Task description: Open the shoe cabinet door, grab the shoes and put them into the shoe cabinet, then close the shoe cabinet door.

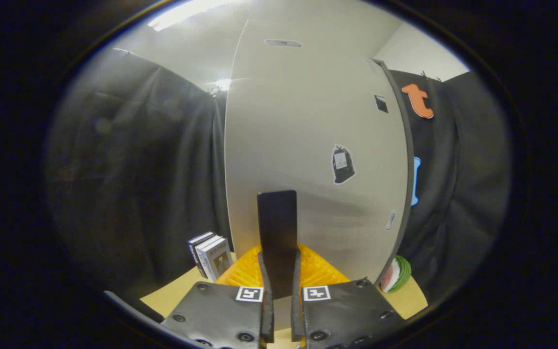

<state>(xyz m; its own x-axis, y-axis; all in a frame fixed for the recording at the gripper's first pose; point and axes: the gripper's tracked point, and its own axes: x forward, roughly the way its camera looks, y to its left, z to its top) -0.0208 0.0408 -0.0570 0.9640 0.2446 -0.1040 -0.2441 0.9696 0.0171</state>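
Note:
The shoe cabinet door (308, 126) is a tall pale panel standing just ahead of my fingers, with a few small stickers on it. A flat black handle (277, 218) sticks out from its lower part and runs straight down between my fingers. My gripper (279, 271) is shut on this handle, one finger pressing on each side. A dark strip (407, 160) runs along the door's right side. Whether the door is ajar I cannot tell.
To the left of the door, a few upright books or boxes (209, 256) stand on a light wooden surface (177, 291). A round green-and-red thing (396, 274) lies at the door's lower right. Black cloth hangs on both sides.

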